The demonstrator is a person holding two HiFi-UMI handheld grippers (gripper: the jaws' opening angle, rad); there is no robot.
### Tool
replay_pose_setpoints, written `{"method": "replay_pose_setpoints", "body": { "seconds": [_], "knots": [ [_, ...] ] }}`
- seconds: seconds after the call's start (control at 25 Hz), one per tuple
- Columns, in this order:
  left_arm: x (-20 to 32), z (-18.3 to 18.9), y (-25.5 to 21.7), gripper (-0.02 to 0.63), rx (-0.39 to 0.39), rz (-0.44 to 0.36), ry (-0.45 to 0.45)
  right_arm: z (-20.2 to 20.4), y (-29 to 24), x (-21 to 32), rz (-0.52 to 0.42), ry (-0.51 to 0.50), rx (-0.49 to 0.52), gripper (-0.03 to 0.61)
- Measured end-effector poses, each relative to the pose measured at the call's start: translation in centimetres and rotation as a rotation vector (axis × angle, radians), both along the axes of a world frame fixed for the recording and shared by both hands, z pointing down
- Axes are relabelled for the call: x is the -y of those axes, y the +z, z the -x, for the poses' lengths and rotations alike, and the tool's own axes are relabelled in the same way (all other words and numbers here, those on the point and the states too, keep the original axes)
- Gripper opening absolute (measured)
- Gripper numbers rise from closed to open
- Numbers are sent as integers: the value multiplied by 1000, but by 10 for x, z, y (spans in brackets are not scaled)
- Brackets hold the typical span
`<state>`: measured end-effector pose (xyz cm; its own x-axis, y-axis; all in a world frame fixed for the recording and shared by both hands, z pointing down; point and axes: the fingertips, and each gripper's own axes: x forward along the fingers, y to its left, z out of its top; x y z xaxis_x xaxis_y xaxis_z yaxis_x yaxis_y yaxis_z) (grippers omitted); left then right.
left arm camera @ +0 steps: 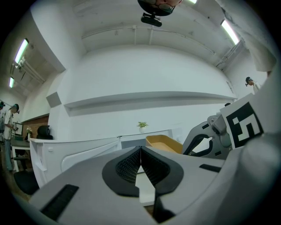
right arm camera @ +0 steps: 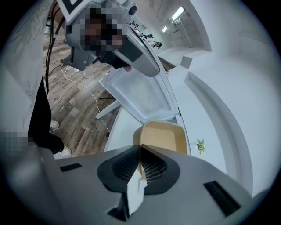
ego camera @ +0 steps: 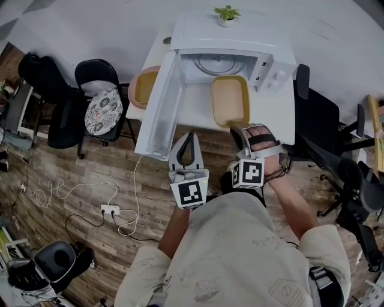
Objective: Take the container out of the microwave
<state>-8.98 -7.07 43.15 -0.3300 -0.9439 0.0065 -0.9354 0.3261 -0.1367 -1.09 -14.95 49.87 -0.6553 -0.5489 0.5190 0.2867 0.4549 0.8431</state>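
Note:
A white microwave (ego camera: 237, 37) stands on a white table (ego camera: 271, 115), its door (ego camera: 159, 111) swung wide open to the left. The tan rectangular container (ego camera: 230, 99) lies on the table just in front of the open cavity. My right gripper (ego camera: 235, 128) points down at the container's near rim. In the right gripper view its jaws (right arm camera: 139, 146) are closed together right at the rim of the container (right arm camera: 161, 135). My left gripper (ego camera: 191, 133) hovers level off the table's front edge, shut with nothing in it (left arm camera: 141, 148), beside the container (left arm camera: 163, 142).
A pink bowl (ego camera: 143, 89) sits on the table behind the open door. A small potted plant (ego camera: 226, 14) stands on top of the microwave. A black chair with a patterned cushion (ego camera: 103, 111) is at the left, an office chair (ego camera: 324, 129) at the right, and a power strip (ego camera: 110, 210) lies on the floor.

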Motion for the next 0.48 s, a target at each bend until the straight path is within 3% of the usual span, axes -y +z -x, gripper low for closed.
{"method": "replay_pose_setpoints", "body": {
  "seconds": [0.48],
  "knots": [
    [2,3,-1,8,2,-18,-8,3,1,1,3,-6,-10,26]
  ]
}}
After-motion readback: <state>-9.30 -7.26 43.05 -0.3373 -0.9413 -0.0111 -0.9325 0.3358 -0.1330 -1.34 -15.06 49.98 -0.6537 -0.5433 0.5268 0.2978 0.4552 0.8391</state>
